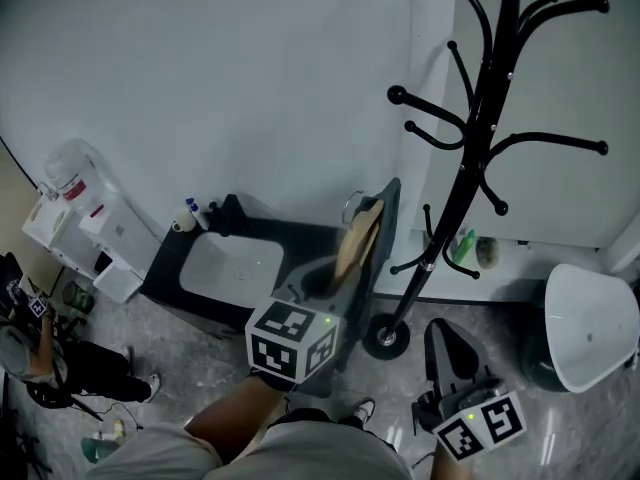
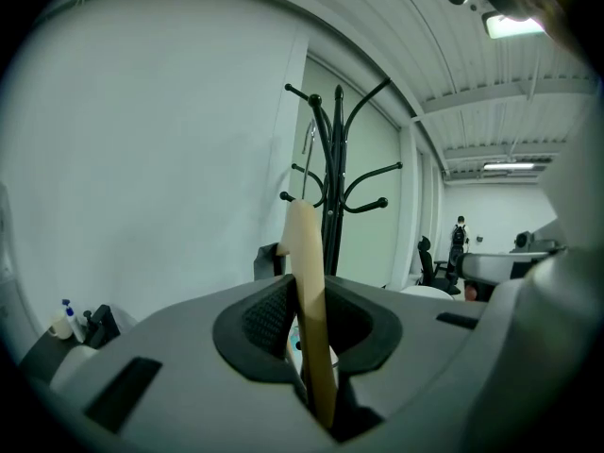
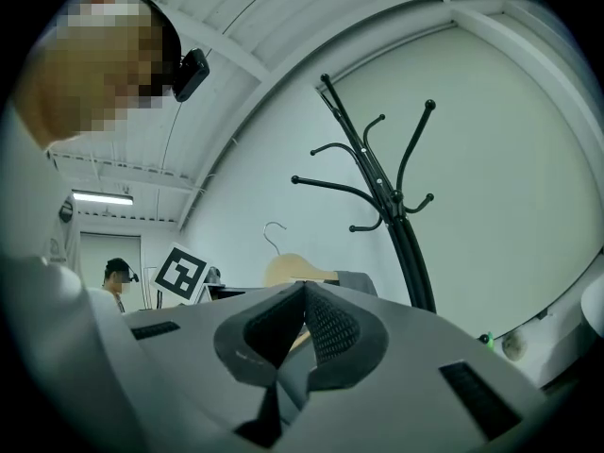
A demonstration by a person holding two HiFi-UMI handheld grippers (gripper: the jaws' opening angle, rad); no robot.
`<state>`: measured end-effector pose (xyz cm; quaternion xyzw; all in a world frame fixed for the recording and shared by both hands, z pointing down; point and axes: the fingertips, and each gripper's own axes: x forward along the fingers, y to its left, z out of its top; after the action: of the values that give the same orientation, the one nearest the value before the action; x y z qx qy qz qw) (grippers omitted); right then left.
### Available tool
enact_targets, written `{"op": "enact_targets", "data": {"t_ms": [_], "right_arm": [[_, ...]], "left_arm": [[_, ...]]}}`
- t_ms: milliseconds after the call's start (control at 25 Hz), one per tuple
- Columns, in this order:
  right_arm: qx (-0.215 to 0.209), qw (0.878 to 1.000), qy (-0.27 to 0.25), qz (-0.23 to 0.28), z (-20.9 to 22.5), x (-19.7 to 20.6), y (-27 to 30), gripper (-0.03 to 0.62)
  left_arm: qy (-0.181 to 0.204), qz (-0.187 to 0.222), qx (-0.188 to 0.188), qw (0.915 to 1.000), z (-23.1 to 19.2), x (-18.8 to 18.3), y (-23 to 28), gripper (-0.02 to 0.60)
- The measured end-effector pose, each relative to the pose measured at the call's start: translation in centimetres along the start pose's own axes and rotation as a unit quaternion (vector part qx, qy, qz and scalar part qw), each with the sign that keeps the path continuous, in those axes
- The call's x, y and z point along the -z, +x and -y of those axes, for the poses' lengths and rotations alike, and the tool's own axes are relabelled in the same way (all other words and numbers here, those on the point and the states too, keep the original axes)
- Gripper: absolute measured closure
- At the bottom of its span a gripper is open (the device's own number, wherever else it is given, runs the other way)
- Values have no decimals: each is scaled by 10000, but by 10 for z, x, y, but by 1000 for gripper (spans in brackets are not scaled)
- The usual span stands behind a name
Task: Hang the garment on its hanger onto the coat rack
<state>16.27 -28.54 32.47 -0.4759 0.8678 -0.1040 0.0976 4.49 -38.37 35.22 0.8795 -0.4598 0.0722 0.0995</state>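
Note:
A wooden hanger (image 1: 358, 240) carrying a grey garment (image 1: 386, 216) is held upright just left of the black coat rack (image 1: 482, 128). My left gripper (image 1: 328, 274) is shut on the hanger; in the left gripper view the hanger's wooden arm (image 2: 308, 291) stands clamped between the jaws, with the coat rack (image 2: 334, 182) behind it. My right gripper (image 1: 448, 346) hovers lower right, near the rack's base (image 1: 385, 338). Its jaws are shut (image 3: 303, 296) with nothing between them. Beyond them the hanger (image 3: 294, 270) shows with its metal hook (image 3: 274, 234), and the coat rack (image 3: 377, 192) rises to the right.
A dark cabinet with a white basin (image 1: 226, 264) stands against the wall left of the hanger, with small bottles (image 1: 190, 214) on it. A white water dispenser (image 1: 78, 218) is at far left, a person (image 1: 35, 343) sits below it. A white round chair (image 1: 590, 330) stands right.

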Motion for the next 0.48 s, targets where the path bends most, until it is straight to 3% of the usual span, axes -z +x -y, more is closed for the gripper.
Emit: {"op": "enact_targets", "data": {"t_ms": [480], "right_arm": [[-28, 10000, 67, 30, 65, -19, 23, 579]], "left_arm": [[77, -143, 78, 9998, 5, -24, 90, 525]]}}
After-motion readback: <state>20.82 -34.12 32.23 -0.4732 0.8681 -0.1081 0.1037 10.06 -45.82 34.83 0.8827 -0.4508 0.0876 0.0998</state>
